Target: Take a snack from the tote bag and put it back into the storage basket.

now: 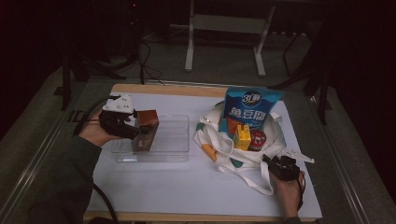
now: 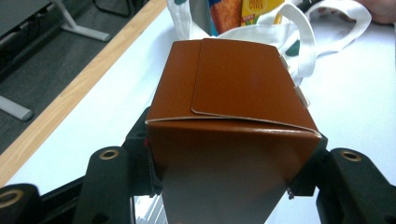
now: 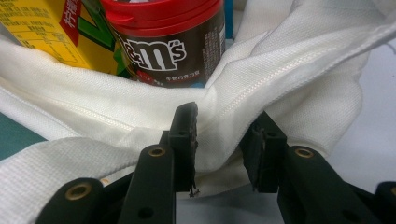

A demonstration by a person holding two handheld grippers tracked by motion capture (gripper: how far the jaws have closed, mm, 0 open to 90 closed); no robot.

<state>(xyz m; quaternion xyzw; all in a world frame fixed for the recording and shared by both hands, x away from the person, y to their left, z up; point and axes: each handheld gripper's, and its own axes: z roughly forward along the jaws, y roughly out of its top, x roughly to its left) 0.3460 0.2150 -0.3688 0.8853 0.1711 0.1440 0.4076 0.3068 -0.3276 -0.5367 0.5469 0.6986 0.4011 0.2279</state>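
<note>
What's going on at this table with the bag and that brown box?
A person works with a hand-held gripper in each hand. The left gripper clamps a brown carton and holds it at a clear plastic tray. The right gripper has the rim of a white tote bag bunched between its jaws. In the bag are a blue snack pouch, a yellow drink box and an M&M's tub.

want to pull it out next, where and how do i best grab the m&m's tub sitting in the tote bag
Grip the m&m's tub across its round brown body just under the red lid, coming in from the bag's open mouth on the person's side. Its body is narrow enough for open jaws. The yellow carton stands close beside it, so one jaw likely has to slip between the two. The tote bag cloth hides its base.
</note>
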